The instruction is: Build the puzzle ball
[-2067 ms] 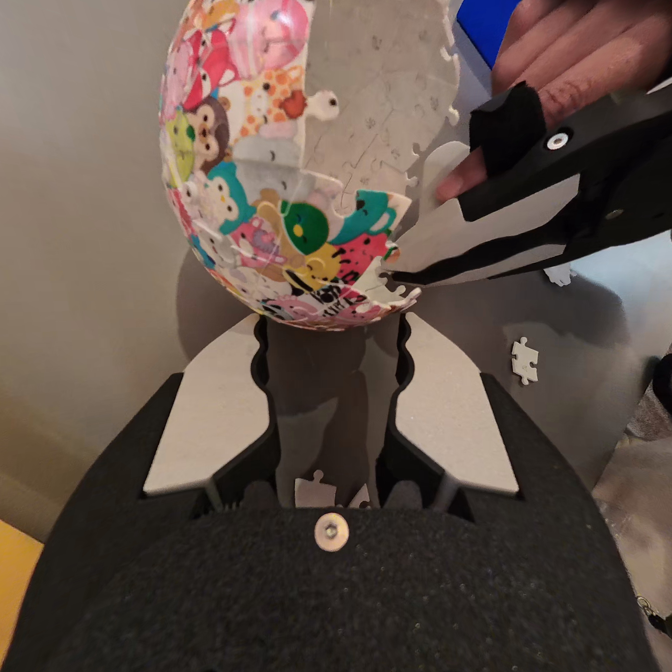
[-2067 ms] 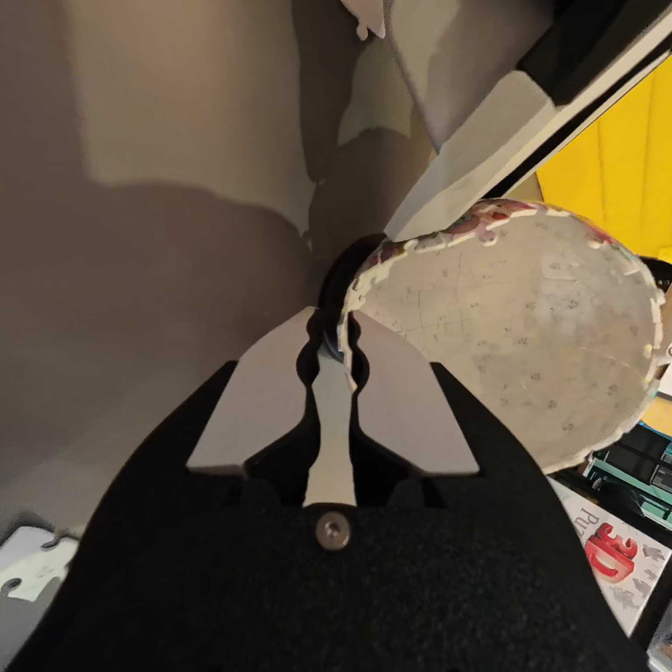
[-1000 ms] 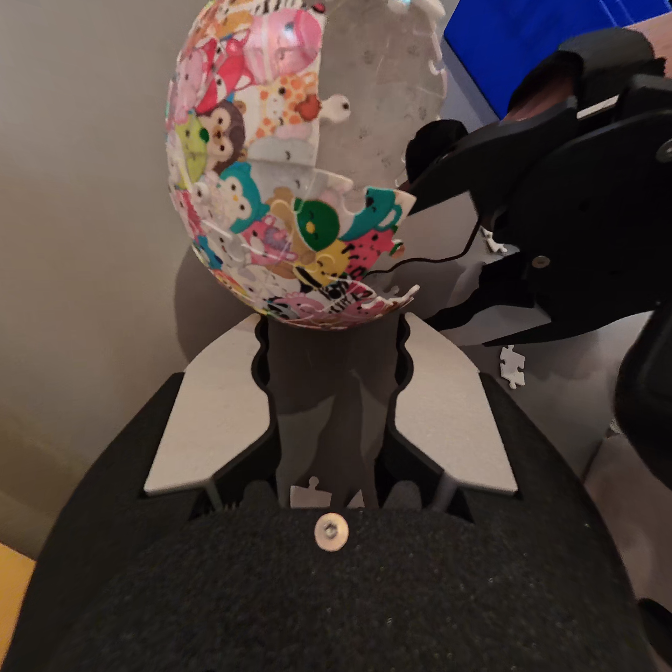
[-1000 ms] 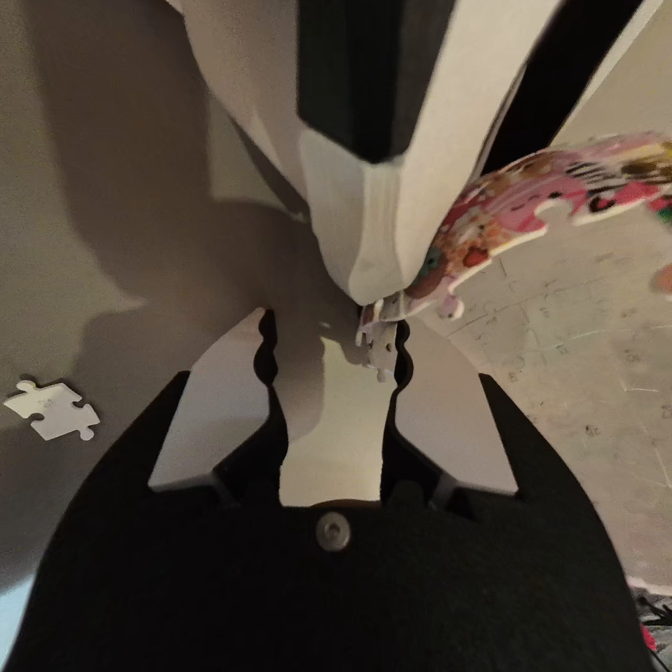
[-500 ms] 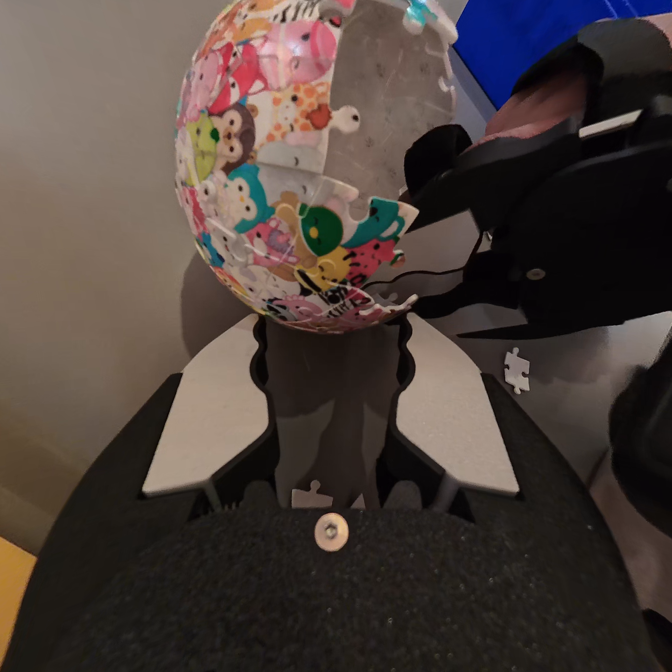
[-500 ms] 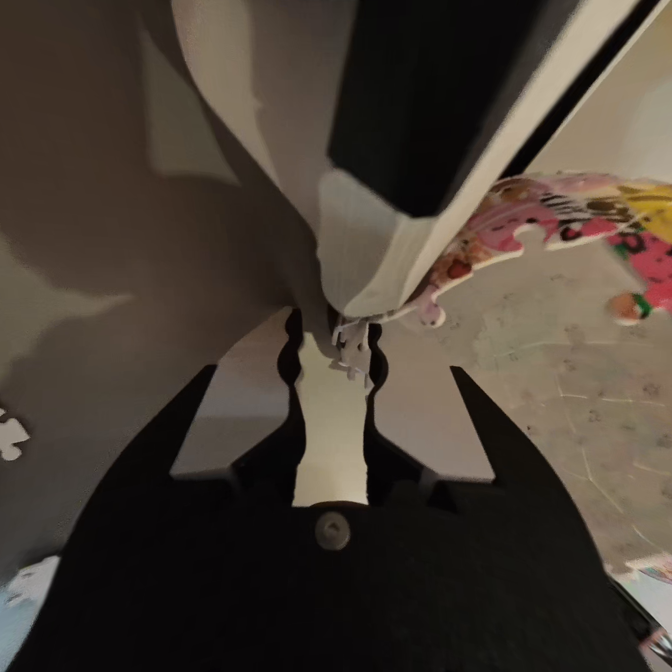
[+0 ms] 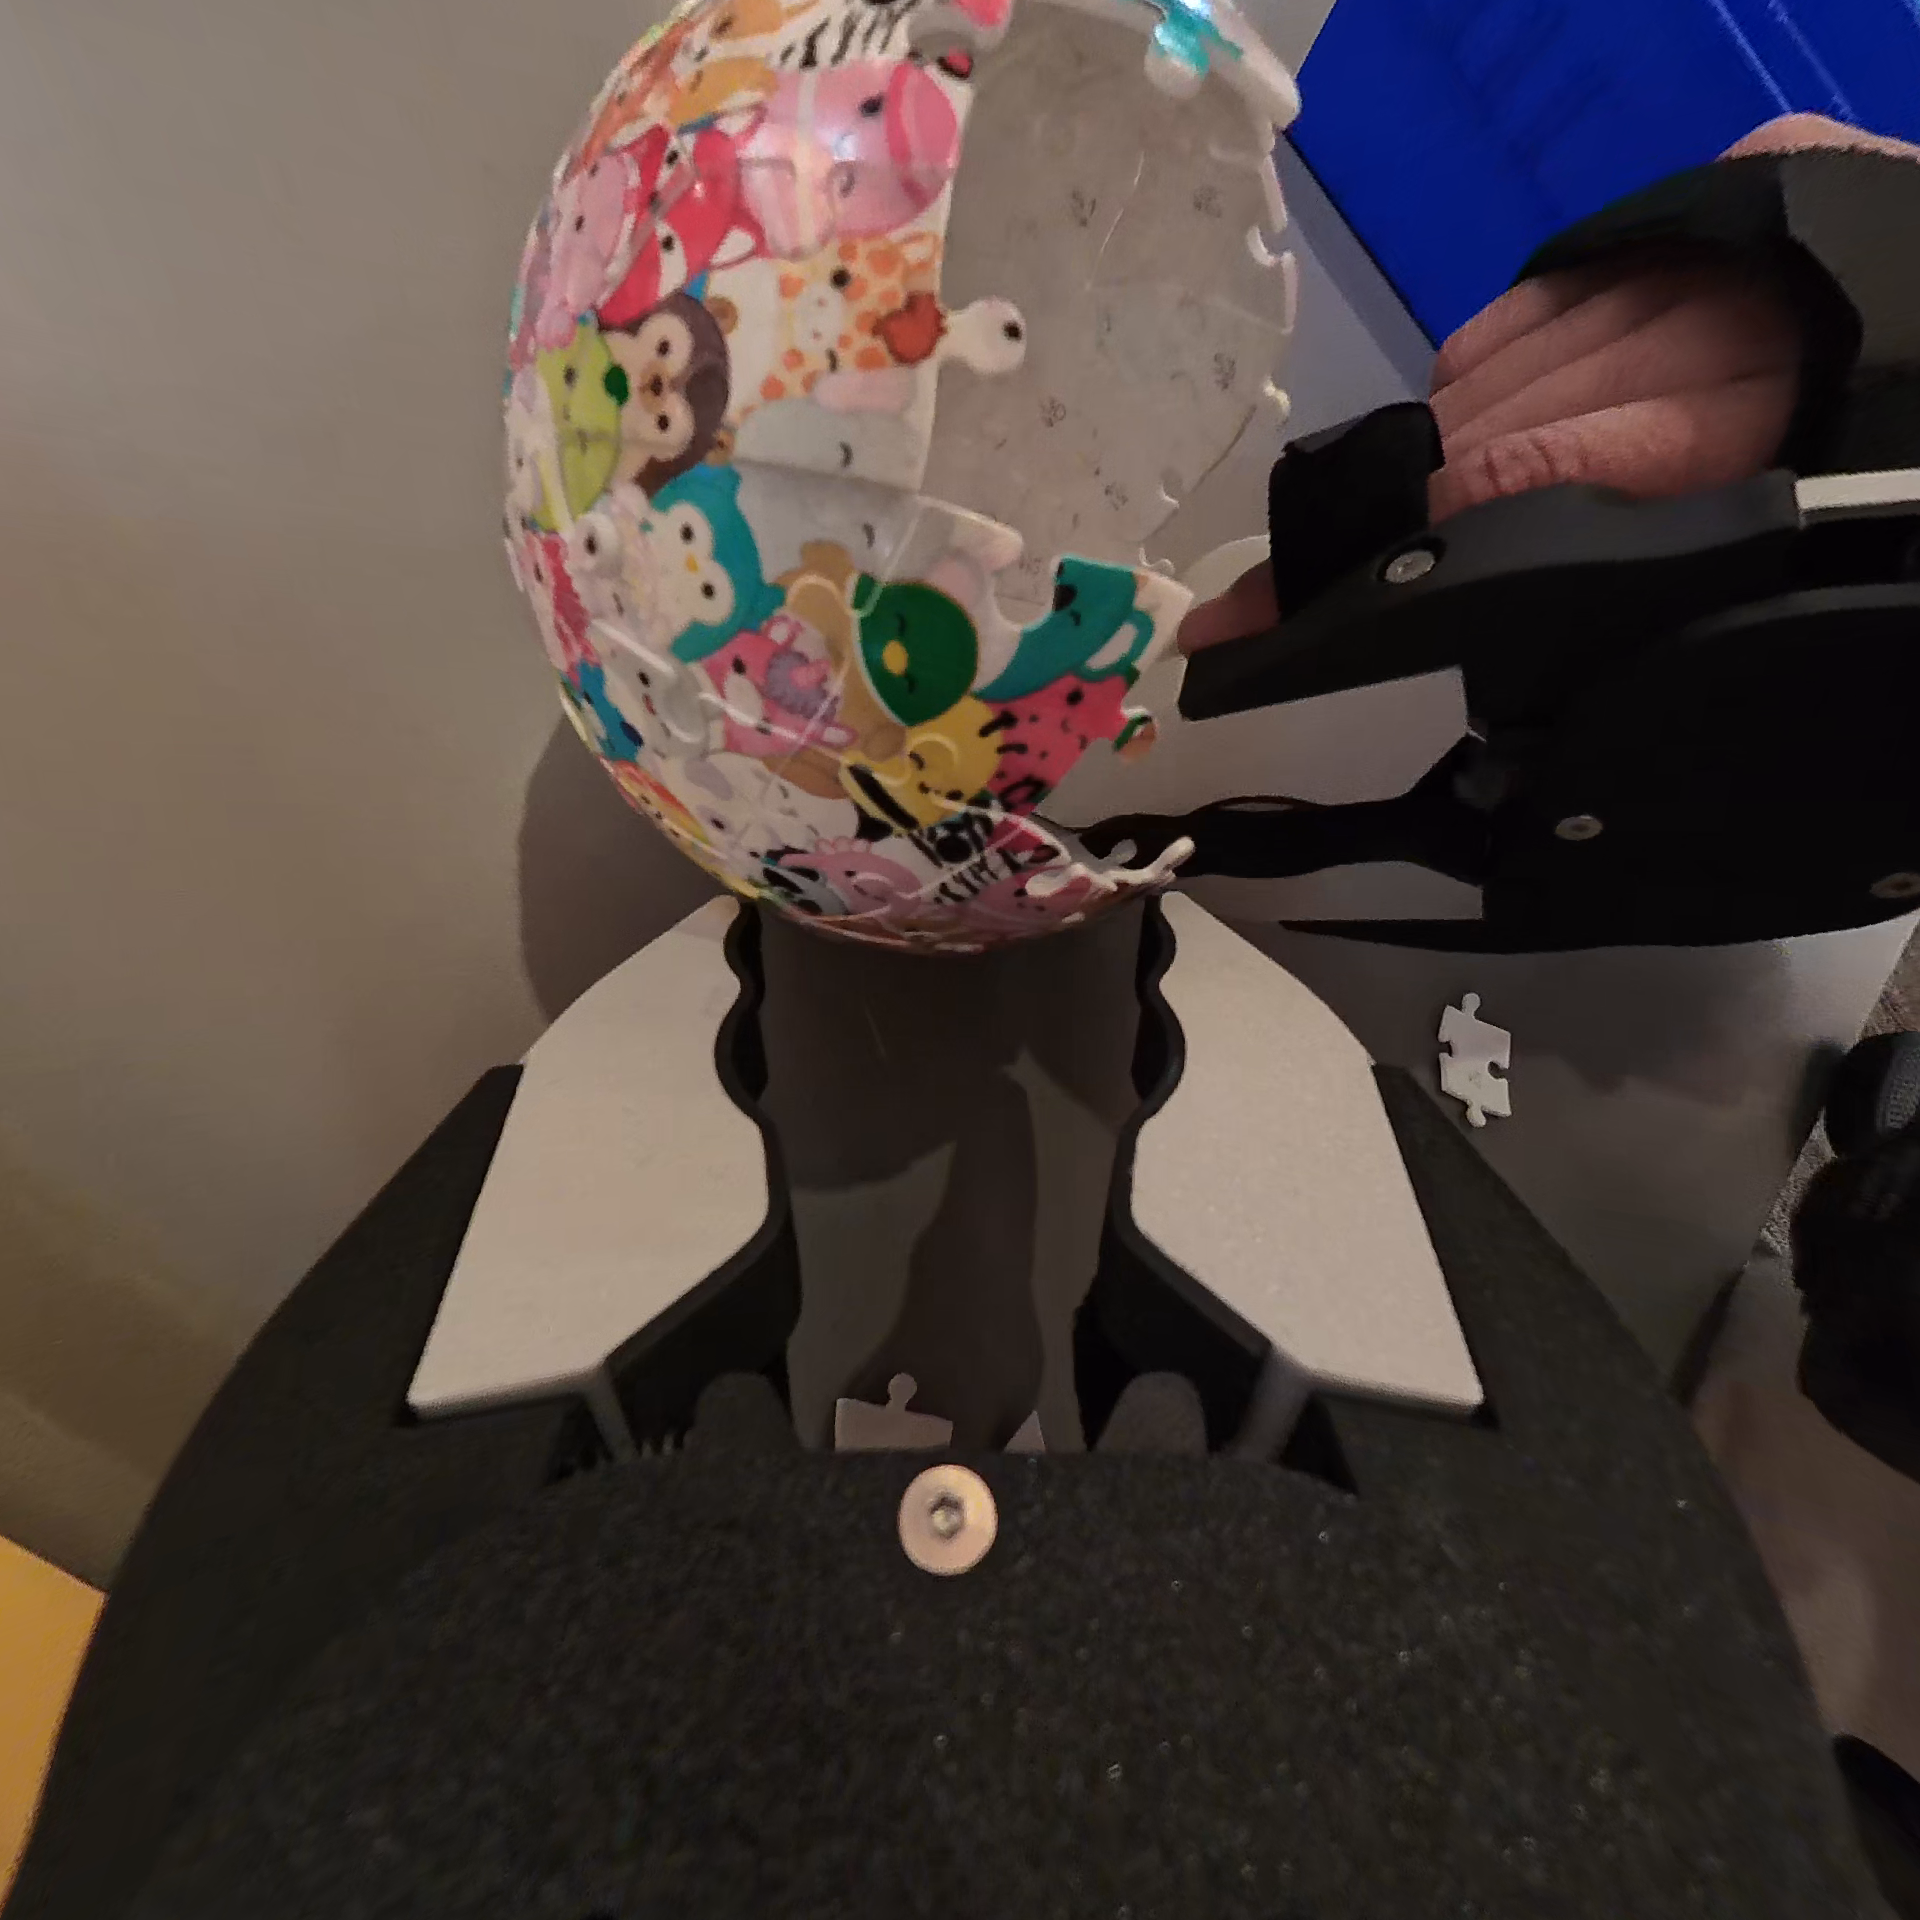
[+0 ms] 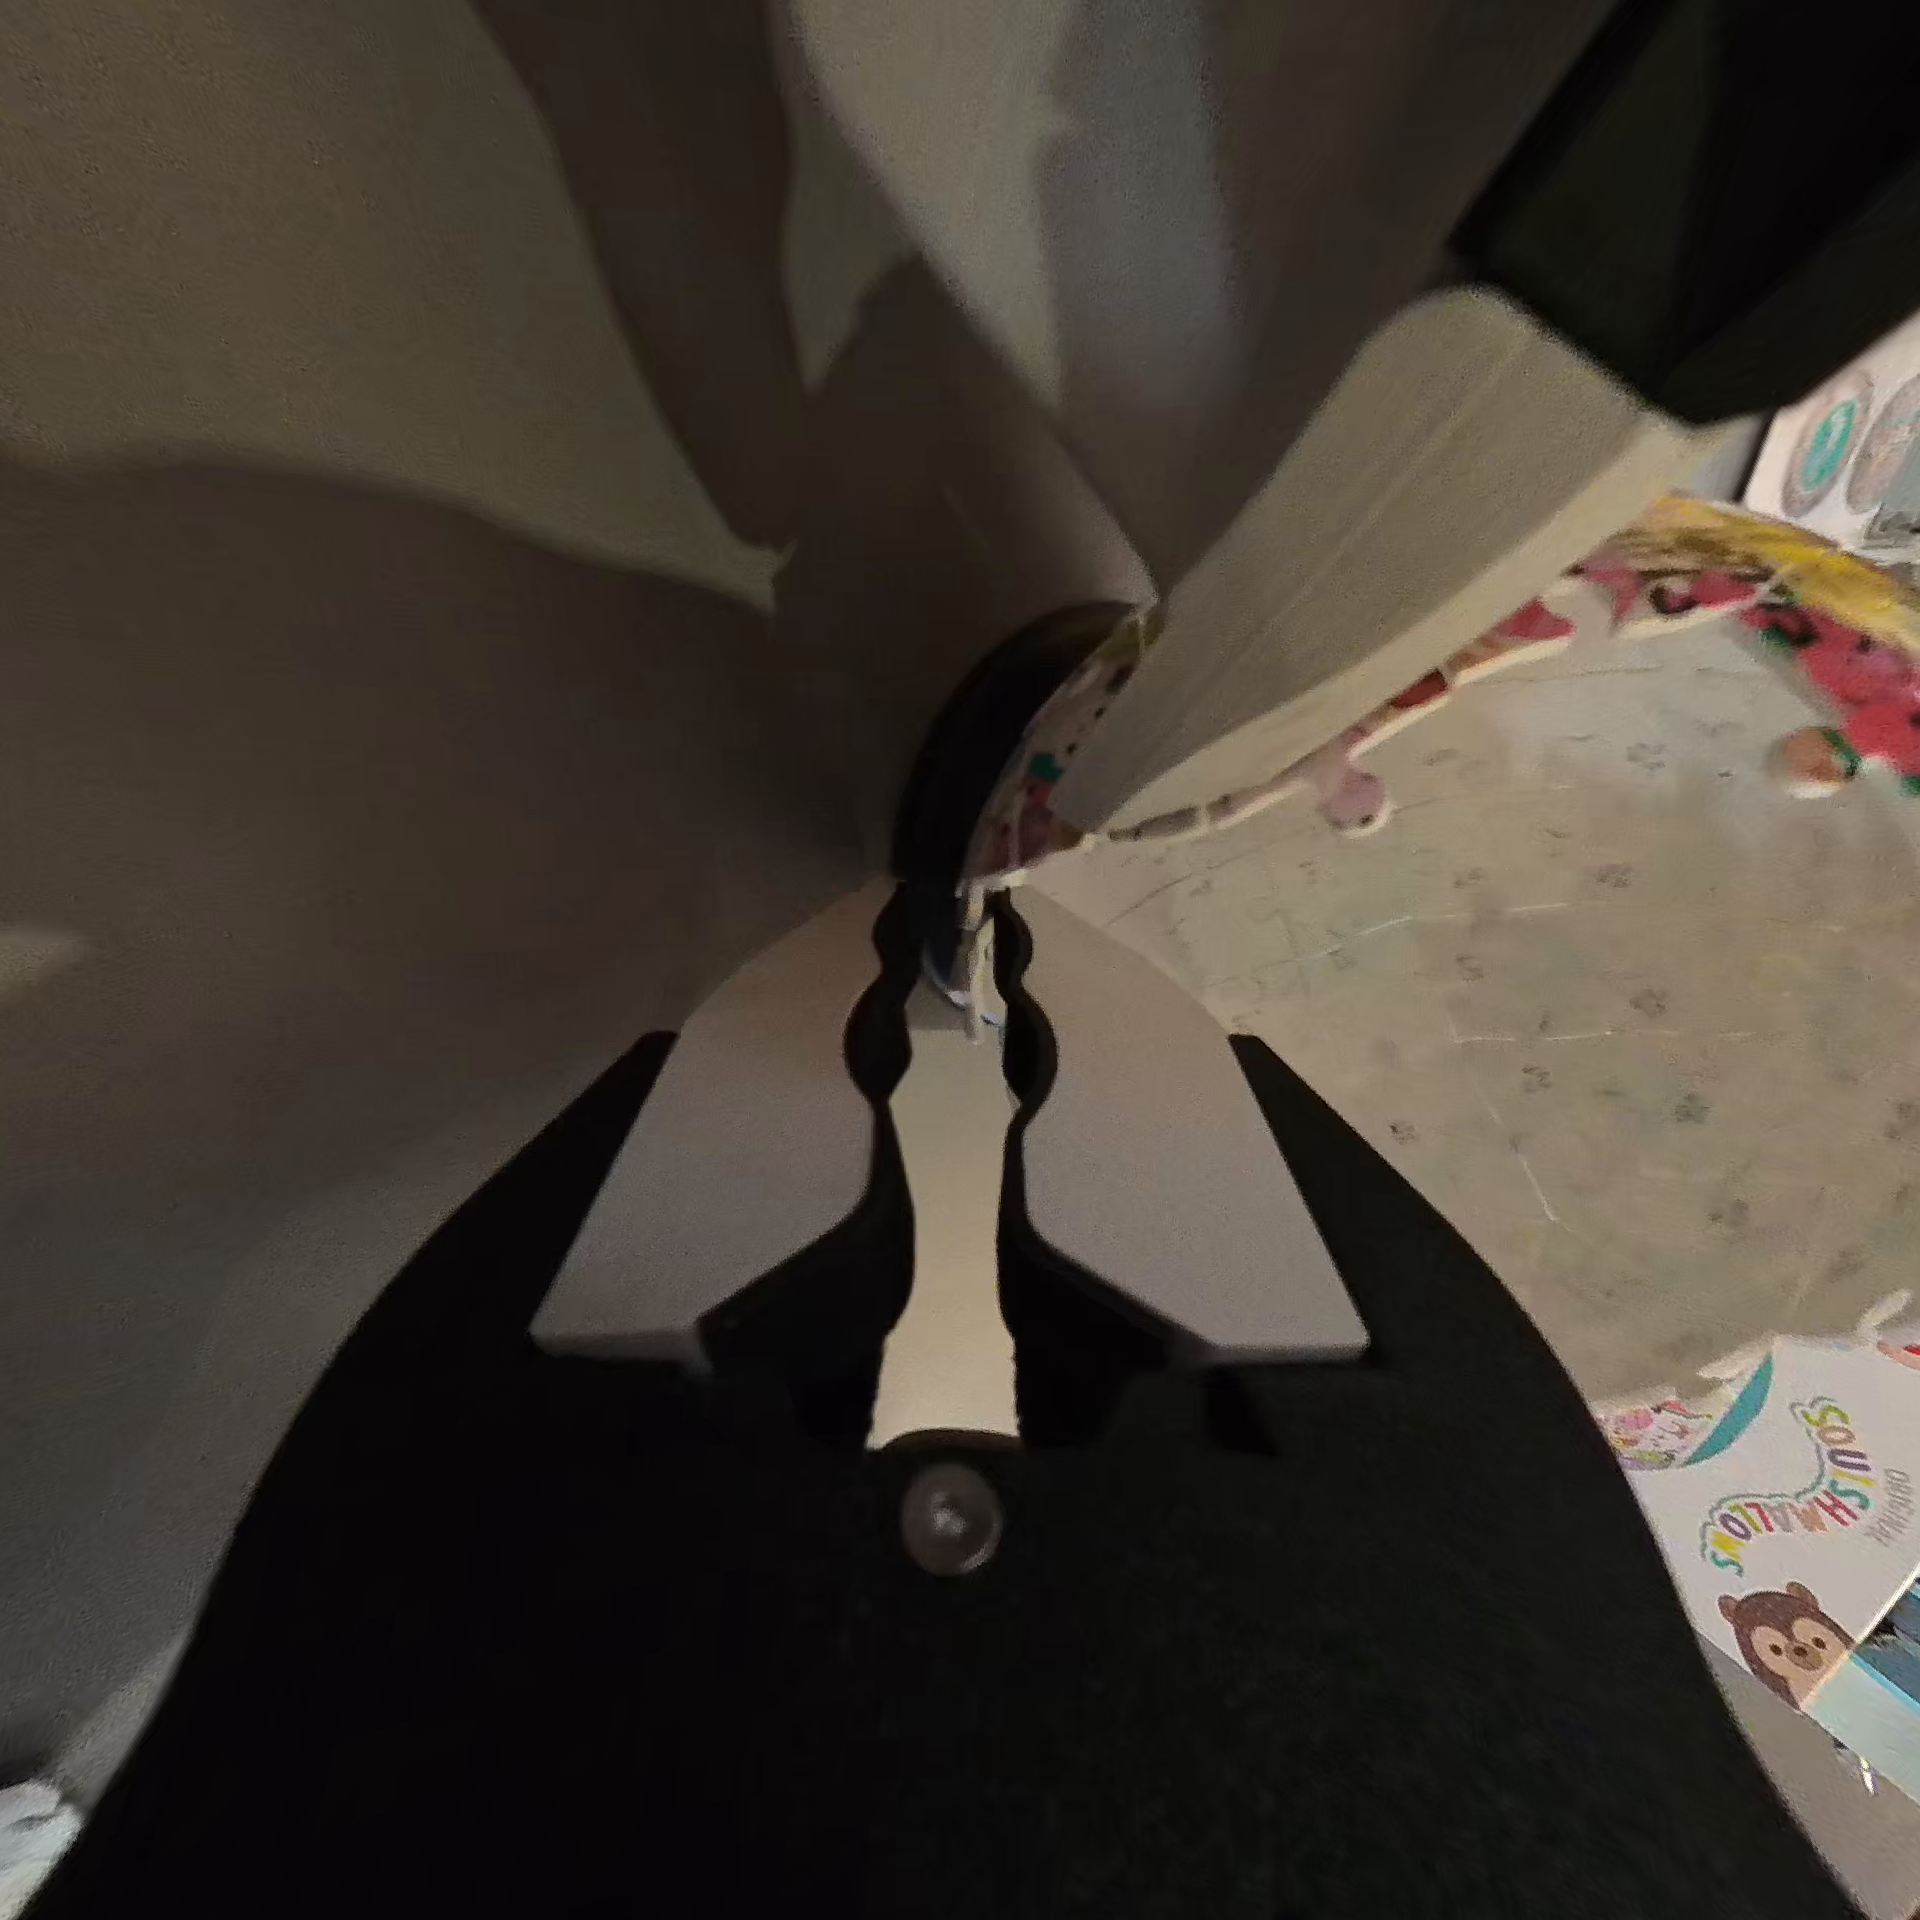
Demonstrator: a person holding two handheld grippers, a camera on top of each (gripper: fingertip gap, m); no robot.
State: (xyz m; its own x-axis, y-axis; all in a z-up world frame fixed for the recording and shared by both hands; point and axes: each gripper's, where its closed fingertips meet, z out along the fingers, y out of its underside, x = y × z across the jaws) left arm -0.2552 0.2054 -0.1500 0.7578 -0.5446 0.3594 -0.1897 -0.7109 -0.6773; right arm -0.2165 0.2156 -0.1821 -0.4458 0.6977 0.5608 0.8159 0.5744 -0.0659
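- The right gripper (image 8: pixel 954 940) has narrowed its fingers onto a small puzzle piece (image 8: pixel 971 961) and moved it up to the puzzle ball (image 7: pixel 831 499) at its open lower edge.
- The left gripper (image 7: pixel 948 940) pinches the ball's underside above the tabletop (image 7: pixel 208 520).
- The piece looks about ready to seat.

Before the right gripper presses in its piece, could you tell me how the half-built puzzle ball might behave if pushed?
The puzzle ball is a thin, hollow, open shell, so probably light and flexes. Being round, gripped only at its base by the left gripper, it may pivot. Unsupported edge tabs could pop apart.
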